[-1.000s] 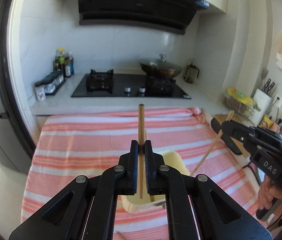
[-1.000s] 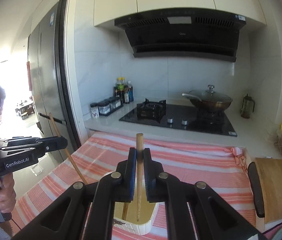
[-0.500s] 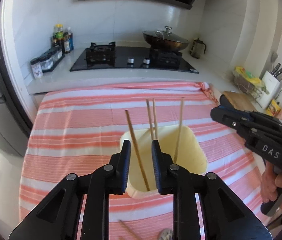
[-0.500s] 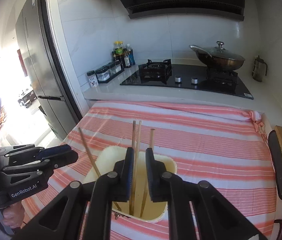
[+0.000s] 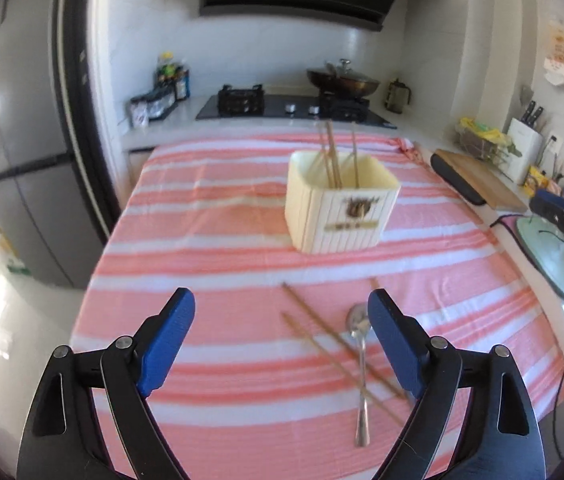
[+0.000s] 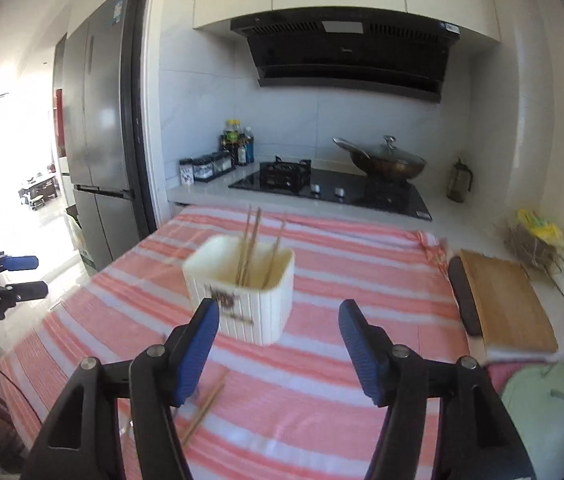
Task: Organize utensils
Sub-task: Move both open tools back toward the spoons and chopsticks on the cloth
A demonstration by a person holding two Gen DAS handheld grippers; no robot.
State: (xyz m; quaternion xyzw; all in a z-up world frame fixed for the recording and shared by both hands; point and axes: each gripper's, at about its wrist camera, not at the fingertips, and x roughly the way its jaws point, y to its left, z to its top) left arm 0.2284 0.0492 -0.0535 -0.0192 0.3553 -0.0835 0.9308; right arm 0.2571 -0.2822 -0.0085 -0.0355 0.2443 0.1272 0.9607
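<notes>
above the cloth [image 5: 210, 264], both tongs [image 5: 282, 316] [image 6: 276, 326] now gape, chopsticks [image 5: 333, 156] released.

White lettering reading "GenRobot.AI" stood on the black body of the left claw [image 6: 22, 274], seen at the left edge of the right wrist view. White letters "DAS" showed on the right claw [image 5: 553, 206] at the right edge of the left wrist view. The label on the cream utensil holder [image 5: 339, 204] was too blurred to read.

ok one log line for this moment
left gripper: open, empty | right gripper: open, empty | holder: chopsticks inside | cloth: spoon, loose chopsticks
</notes>
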